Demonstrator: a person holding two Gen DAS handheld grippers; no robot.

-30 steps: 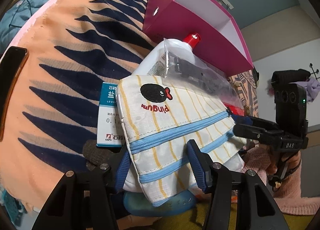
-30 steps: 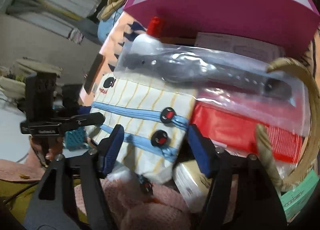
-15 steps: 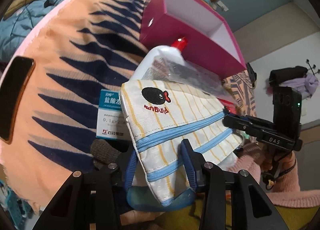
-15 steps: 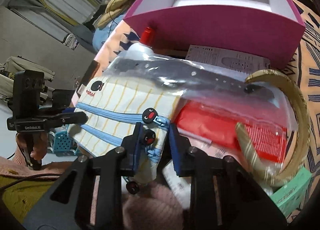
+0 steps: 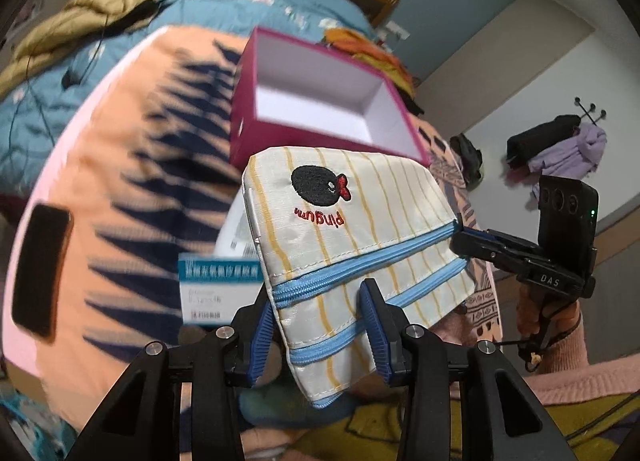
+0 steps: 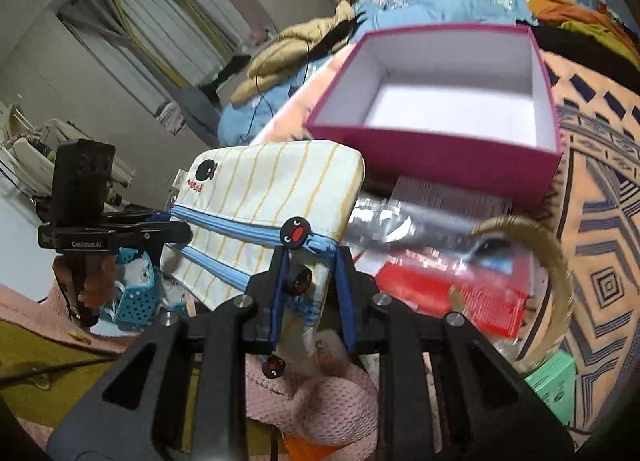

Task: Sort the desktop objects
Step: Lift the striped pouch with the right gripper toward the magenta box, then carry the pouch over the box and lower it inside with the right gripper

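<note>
Pouch (image 5: pixel 352 229) | held aloft | both grippers clamped | near box (image 5: pixel 320 101)

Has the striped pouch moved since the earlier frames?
Yes. The striped pouch, clamped by both grippers, has risen off the pile and now overlaps the pink box's front wall.

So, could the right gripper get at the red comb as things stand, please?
Probably not: the right gripper is shut on the pouch, and the comb lies under a clear bag and headband.

Blurred print on medicine box (image 5: pixel 219 288)
</note>
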